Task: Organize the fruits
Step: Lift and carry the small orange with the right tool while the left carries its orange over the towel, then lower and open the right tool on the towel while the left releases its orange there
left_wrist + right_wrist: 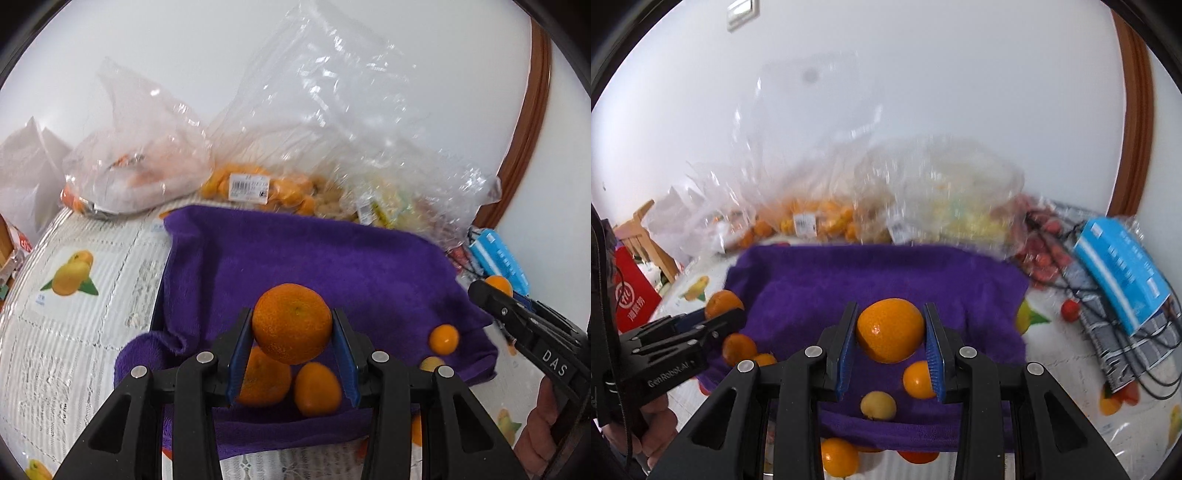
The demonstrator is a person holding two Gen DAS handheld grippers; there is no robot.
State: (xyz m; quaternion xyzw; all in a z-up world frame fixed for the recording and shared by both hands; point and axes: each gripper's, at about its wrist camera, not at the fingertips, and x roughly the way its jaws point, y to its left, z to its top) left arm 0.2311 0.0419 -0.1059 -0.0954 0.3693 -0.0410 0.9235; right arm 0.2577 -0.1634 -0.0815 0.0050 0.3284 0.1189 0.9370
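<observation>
Left gripper (292,328) is clamped on a mandarin (292,323), held above the purple towel (332,258) over two loose fruits. Right gripper (891,332) is clamped on a smooth orange (890,330), also above the towel. Bagged fruit (255,186) sits behind the towel, against the wall.

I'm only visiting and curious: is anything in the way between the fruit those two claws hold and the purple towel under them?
Nothing visible blocks the drop. The left gripper holds an orange, the right gripper another orange, both above the purple towel. A few loose fruits already lie there, with bare cloth around them.
</observation>
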